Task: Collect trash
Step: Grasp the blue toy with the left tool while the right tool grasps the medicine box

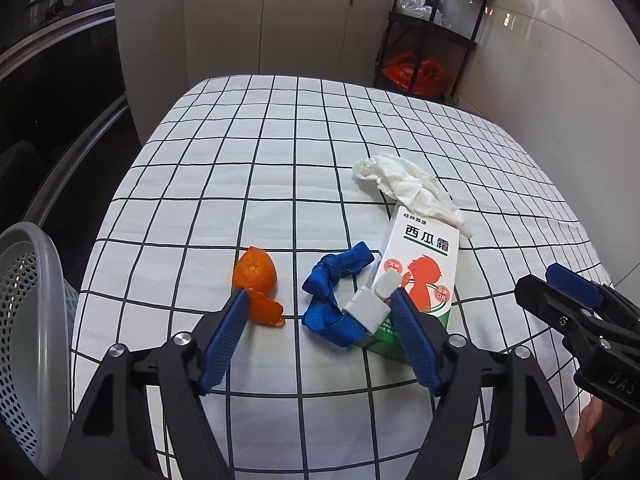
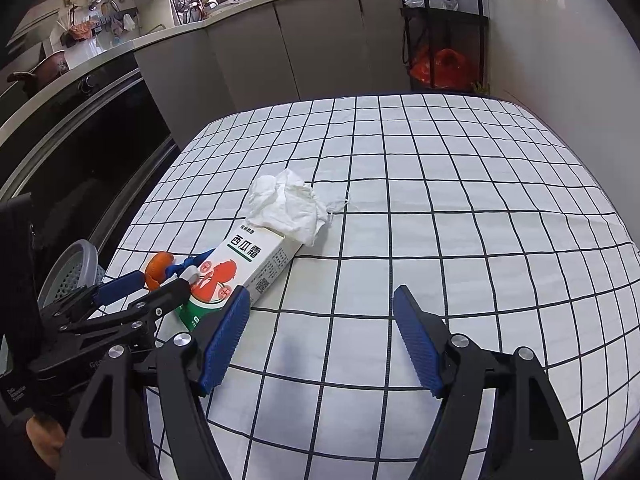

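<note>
While your left gripper (image 1: pixel 320 304) hung low over the near edge of the table, its ribbed blue pads stood wide apart and held nothing. Between them lay the knotted blue woven strap (image 1: pixel 334 294) with its small white plastic block (image 1: pixel 368 308), which sat just beside the right-hand pad. At the left-hand pad's tip lay the curled orange peel (image 1: pixel 256 284), dimpled and glossy; whether they touched could not be told. The white, red and green printed cardboard carton (image 1: pixel 420 272) lay flat just right of the strap, its near end behind the right-hand pad. The crumpled white paper tissue (image 1: pixel 408 186) rested against the carton's far end.

Your right gripper (image 2: pixel 320 312) was also spread wide and empty, over bare cloth. The carton (image 2: pixel 244 268) lay to its left, its near corner just beyond the left-hand pad.

The white tablecloth with a black grid (image 1: pixel 260 152) looked smooth and flat. At the near left, beside the table, stood the grey perforated plastic basket (image 1: pixel 28 280).
</note>
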Motion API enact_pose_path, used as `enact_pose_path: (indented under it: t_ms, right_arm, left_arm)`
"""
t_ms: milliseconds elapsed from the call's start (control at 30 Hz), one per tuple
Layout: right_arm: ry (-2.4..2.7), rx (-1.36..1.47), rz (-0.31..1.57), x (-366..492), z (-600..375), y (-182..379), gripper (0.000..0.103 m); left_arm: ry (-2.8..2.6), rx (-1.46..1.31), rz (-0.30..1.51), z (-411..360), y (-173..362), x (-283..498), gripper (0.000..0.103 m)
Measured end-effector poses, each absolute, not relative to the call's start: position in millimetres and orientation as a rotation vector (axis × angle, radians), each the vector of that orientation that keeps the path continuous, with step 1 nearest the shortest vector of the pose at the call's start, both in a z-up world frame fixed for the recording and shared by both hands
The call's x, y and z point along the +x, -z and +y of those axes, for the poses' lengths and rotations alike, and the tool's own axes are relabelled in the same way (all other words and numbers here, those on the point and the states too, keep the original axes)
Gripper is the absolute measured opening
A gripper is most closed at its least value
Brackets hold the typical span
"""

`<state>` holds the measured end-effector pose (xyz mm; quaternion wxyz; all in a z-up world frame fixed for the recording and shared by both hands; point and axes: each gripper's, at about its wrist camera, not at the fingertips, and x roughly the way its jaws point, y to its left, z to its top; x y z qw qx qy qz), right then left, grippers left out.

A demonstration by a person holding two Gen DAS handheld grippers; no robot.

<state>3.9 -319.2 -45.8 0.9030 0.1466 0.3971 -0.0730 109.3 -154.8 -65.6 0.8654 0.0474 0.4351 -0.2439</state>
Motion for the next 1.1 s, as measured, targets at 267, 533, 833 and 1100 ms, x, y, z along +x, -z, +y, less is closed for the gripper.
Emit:
enact_pose_path:
  t_ms: [267,533,833,1100]
  right_arm:
    - [0.121,0.288,0.828,7,-307,48,0.071]
    - [0.079,0.294,0.844,13,-290,51,0.071]
    - [0.075,0.292,0.857,29,-255,53,0.076]
    - [0.163,0.365,0.911,41,-245,66,0.077]
  left_arm:
    - [0.512,0.090,0.920,-146,60,105,0.022]
    - [0.463,0.082,0.860,-123,39,101,0.022]
    - [0.410,0.066,0.821,-100,23,101,0.022]
    - [0.384,0.056,0.811,-79,19,102,0.022]
